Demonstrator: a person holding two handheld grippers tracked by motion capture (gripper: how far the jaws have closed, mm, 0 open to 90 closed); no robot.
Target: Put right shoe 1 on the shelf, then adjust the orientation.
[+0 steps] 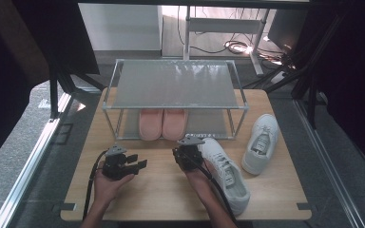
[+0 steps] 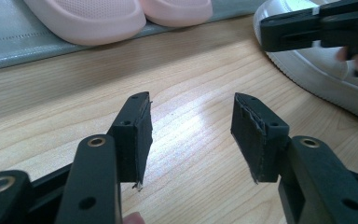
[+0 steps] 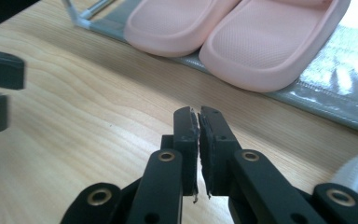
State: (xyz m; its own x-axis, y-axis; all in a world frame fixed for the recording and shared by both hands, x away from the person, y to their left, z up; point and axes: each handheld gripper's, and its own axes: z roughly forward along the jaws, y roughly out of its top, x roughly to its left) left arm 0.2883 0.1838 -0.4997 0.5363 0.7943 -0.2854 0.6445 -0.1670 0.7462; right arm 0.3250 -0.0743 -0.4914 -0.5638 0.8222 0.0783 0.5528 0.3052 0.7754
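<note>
I take the shoe rack [image 1: 109, 97] as my landmark; it stands at the far half of the wooden table [image 1: 161, 190], a grey two-tier frame with metal posts. On its bottom shelf, toes toward me, sits the pair of pink slippers [image 1: 162, 123], side by side and touching each other.

My right gripper [image 1: 188, 153] hangs just in front of the rack, near its front edge and below the slippers. In the right gripper view its jaws stand nearly together, a thin slit between the pads [image 3: 189, 135], and nothing is caught in that slit; only bare table lies under them. The slippers fill the upper part of that view, just beyond the tips.

The nearer white sneaker [image 1: 225, 173] lies on the table in front of the rack's right half, toe pointing toward the rack, its toe just beside my right gripper; I cannot tell whether they touch. The second white sneaker [image 1: 262, 142] lies off the rack's right front post, apart from the first.

My left gripper [image 1: 135, 164] rests low in front of the rack's left half, well back from it. In the left gripper view its jaws are spread wide with bare wood between them, holding nothing
</note>
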